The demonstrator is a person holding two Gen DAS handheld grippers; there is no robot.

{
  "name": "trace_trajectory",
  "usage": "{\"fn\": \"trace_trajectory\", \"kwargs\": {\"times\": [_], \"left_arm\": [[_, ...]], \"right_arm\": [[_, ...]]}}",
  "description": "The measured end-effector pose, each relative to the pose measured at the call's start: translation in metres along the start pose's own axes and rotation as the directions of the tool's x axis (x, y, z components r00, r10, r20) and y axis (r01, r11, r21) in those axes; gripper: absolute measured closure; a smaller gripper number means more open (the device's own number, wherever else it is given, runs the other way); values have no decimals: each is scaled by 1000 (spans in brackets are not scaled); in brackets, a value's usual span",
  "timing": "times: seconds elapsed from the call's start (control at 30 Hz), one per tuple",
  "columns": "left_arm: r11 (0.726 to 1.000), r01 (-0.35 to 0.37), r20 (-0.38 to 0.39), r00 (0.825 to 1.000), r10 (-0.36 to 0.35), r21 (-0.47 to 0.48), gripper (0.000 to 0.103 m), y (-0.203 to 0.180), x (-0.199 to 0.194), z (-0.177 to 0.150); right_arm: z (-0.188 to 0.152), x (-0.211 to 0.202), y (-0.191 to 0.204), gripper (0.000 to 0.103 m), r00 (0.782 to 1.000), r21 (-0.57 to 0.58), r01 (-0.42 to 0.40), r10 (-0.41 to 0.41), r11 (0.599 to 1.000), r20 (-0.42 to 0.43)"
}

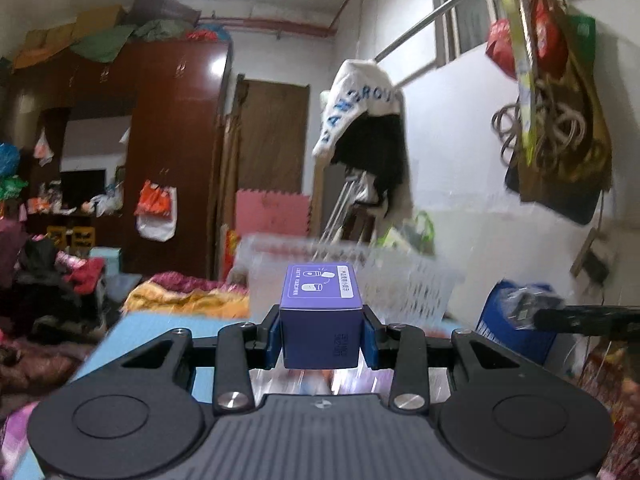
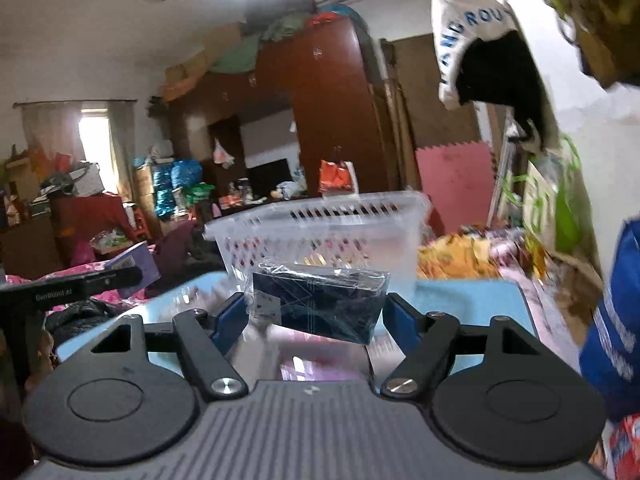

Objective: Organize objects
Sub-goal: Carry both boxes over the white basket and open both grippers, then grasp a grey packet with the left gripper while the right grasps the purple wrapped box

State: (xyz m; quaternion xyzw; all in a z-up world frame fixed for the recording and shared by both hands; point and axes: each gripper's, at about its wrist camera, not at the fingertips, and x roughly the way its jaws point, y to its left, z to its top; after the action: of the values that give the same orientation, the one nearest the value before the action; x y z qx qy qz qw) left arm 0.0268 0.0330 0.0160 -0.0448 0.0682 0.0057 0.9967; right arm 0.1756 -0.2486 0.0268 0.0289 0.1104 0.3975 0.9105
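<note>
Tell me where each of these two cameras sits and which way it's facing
Left wrist: sits on the left tool, looking along it at the purple box it grips and the white basket ahead; the right tool's tip enters at right.
Right wrist: sits on the right tool, facing its wrapped dark box and the basket; the left tool shows at left.
Shared: basket, brown wardrobe, pink foam mat.

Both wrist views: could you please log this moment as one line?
left gripper: holds purple box | right gripper: holds wrapped dark box | basket: ahead
</note>
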Motion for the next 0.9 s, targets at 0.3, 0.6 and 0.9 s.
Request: {"fn": "trace_trajectory", "kwargs": {"times": [0.3, 0.6, 0.9], "left_arm": [[999, 50, -149, 988, -51, -7, 61, -26, 117, 82], [997, -13, -287, 958, -9, -73, 43, -10, 176, 75], [998, 5, -210, 977, -19, -69, 19, 1, 91, 50]], "right_arm": [[79, 104, 7, 26, 994, -134, 71, -81, 989, -78], [65, 144, -12, 21, 975, -123, 112, -132, 986, -176], [48, 66, -4, 0, 985, -94, 67, -81, 993, -154]]}}
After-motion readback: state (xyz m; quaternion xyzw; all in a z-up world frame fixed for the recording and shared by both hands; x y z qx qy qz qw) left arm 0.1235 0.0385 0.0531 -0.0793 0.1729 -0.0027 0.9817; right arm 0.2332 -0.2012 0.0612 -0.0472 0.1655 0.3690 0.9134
